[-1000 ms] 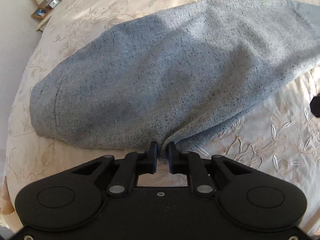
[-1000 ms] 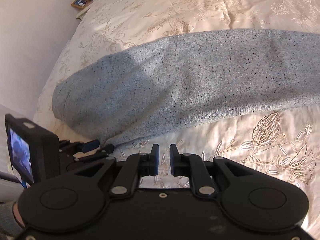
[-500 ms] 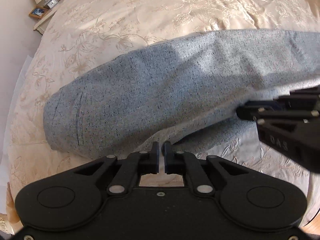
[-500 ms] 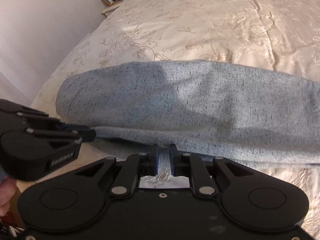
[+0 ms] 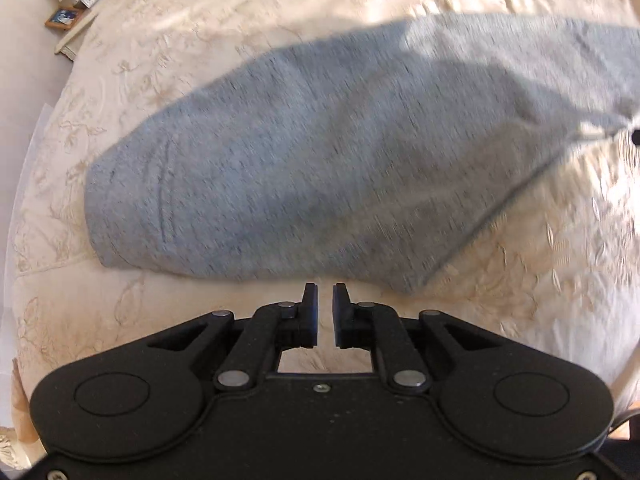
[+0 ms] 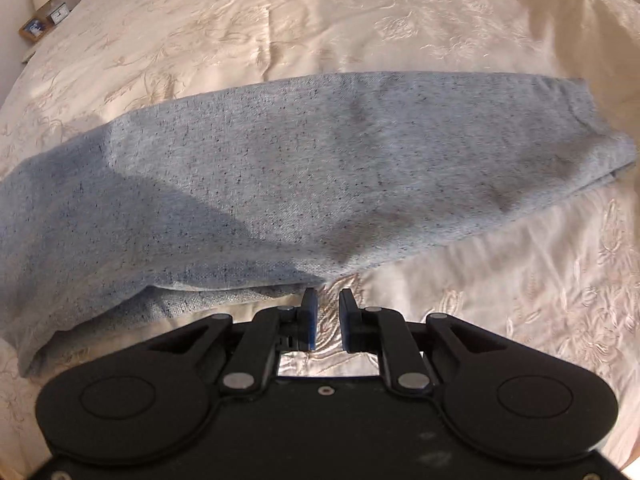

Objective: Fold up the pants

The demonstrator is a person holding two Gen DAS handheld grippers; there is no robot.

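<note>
Grey-blue flecked pants (image 5: 320, 160) lie folded lengthwise across a cream embroidered bedspread (image 5: 520, 300). My left gripper (image 5: 325, 292) hovers just short of their near edge. Its jaws are opening and only bedspread shows between them. This view is blurred, and at its far right the fabric draws to a point. In the right wrist view the pants (image 6: 320, 168) stretch from the lower left to a hem end at the upper right. My right gripper (image 6: 328, 298) is open at the near edge where the top layer overhangs the lower one, with only bedspread in the gap.
A nightstand (image 5: 72, 4) with a lamp, a clock and a picture frame stands beyond the bed's far left corner; it also shows as the nightstand (image 6: 40, 20) in the right wrist view. Bedspread (image 6: 320, 20) extends beyond the pants. The bed's left edge drops off beside a pale wall.
The left jaws closed at the pants' edge, then parted again and drew back off it. The right gripper swung rightward along the pants and out of the left view; fabric no longer sits between its fingers.
</note>
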